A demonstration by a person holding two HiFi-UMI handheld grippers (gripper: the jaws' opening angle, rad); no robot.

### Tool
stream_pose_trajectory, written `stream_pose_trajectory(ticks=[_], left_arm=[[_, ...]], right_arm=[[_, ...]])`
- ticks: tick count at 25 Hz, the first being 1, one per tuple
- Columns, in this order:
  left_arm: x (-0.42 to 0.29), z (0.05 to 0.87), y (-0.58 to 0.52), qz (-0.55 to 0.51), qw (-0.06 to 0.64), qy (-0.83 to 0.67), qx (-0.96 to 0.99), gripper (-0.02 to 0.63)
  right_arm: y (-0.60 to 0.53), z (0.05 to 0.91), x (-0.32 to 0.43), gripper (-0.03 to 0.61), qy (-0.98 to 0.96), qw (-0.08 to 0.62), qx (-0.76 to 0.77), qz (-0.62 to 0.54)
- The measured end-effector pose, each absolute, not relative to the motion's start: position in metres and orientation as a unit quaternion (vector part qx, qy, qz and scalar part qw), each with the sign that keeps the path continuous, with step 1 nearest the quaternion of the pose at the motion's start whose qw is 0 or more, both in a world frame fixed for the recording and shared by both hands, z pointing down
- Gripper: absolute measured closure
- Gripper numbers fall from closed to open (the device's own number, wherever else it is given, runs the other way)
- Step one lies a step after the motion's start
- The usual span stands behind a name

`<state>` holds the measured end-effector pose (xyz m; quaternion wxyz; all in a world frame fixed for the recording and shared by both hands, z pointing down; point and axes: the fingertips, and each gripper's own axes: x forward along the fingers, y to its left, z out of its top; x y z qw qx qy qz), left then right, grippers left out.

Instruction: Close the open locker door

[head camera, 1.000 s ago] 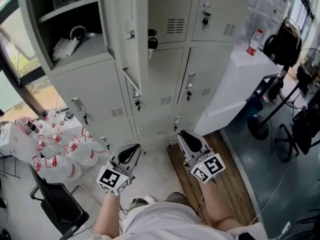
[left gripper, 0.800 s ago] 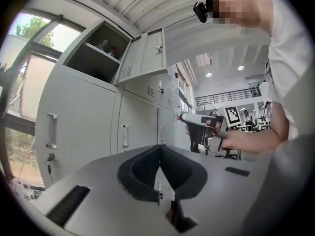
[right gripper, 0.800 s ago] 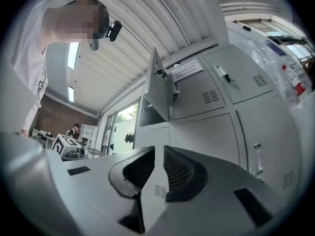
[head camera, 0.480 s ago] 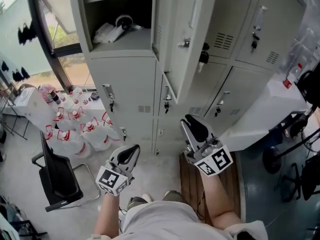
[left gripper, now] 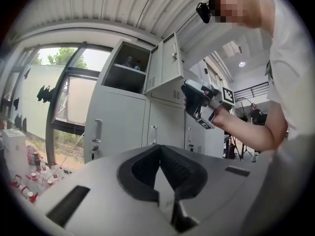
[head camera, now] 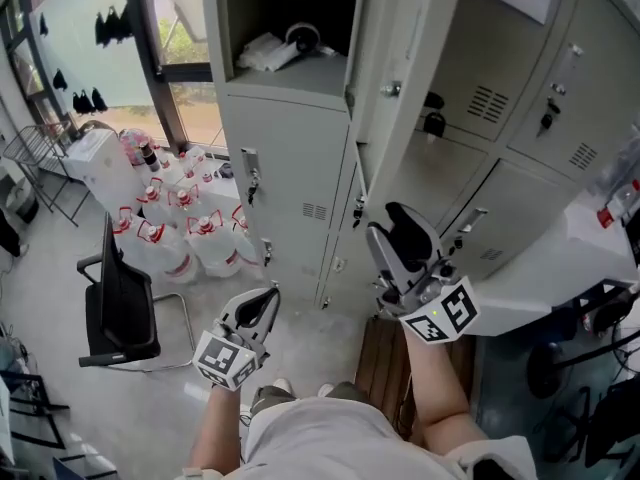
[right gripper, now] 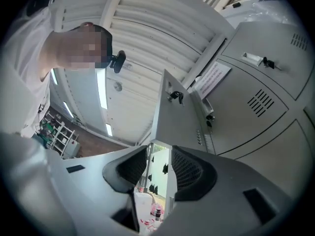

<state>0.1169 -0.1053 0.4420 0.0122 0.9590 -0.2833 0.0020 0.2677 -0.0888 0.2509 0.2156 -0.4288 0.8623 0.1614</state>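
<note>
The grey locker bank [head camera: 290,158] fills the head view, and one upper door [head camera: 405,58] stands swung out, edge-on to me. Its compartment [head camera: 300,53] holds white cloths and a roll. My right gripper [head camera: 405,236] is raised just under the door's lower corner; its jaws are opening, and nothing is pressed between the pads. In the right gripper view the door [right gripper: 172,114] rises straight above the right gripper [right gripper: 160,149]. My left gripper [head camera: 262,306] hangs low by the lower lockers, shut and empty. In the left gripper view the left gripper [left gripper: 160,147] points at the lockers and the door [left gripper: 168,65].
Several large water bottles [head camera: 185,233] stand on the floor at the left below the window. A black chair [head camera: 120,298] is beside them. A white counter [head camera: 560,258] juts out at the right. Wooden boards [head camera: 385,358] lie under my right side.
The right gripper has risen toward the open door's lower corner and its jaws have spread wider. The head view has swung left. The left gripper has hardly moved.
</note>
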Motion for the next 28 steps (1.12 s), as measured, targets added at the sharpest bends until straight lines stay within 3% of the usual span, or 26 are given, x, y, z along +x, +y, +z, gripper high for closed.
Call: stream_pose_trajectory(ticks=[16, 28], left_arm=[[0.082, 0.452, -0.074, -0.011, 0.024, -0.381, 0.924, 0.611], [0.03, 0.45, -0.107, -0.017, 0.033, -0.375, 0.926, 0.611]], right_arm=[[-0.089, 0.224, 0.252, 0.476, 0.873, 0.25, -0.382, 0.168], [-0.108, 0.223, 0.208, 0.491, 0.863, 0.229, -0.412, 0.183]])
